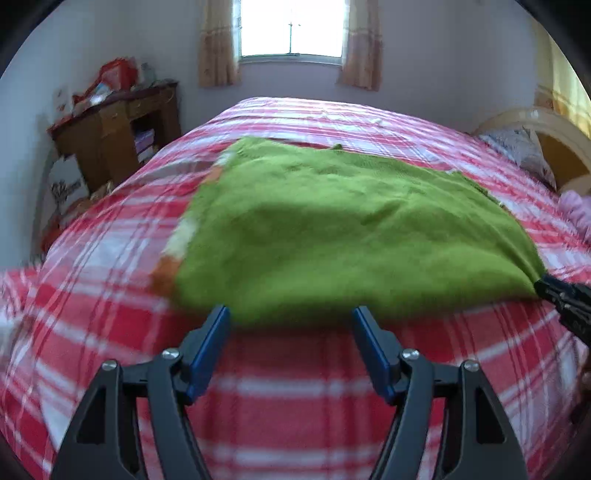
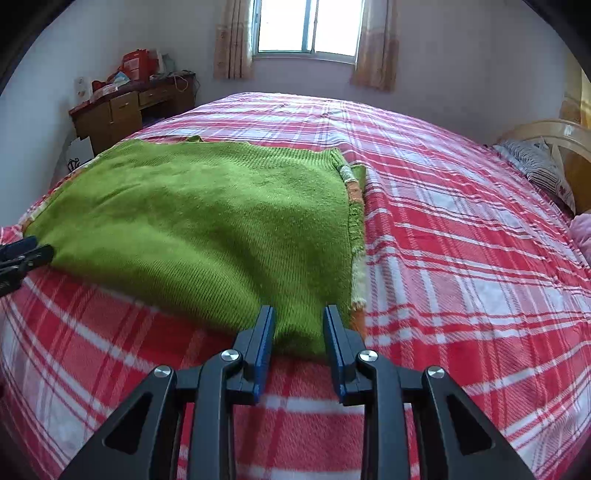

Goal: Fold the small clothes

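A green knitted sweater [image 1: 332, 229] with orange and white trim lies folded on the red plaid bed; it also shows in the right wrist view [image 2: 207, 229]. My left gripper [image 1: 291, 314] is open, its blue pads at the sweater's near edge, nothing between them. My right gripper [image 2: 299, 317] has its pads on either side of the sweater's near right corner, with a gap still showing. In the left wrist view the right gripper's tip [image 1: 546, 286] touches that corner, which is pulled taut. The left gripper [image 2: 22, 254] appears at the sweater's left corner in the right wrist view.
The bed [image 2: 461, 258] is covered by a red and white plaid sheet. A wooden desk [image 1: 122, 129] with clutter stands by the left wall. A pillow [image 2: 535, 166] and headboard [image 2: 546, 127] are at the right. A window [image 2: 310, 26] is on the far wall.
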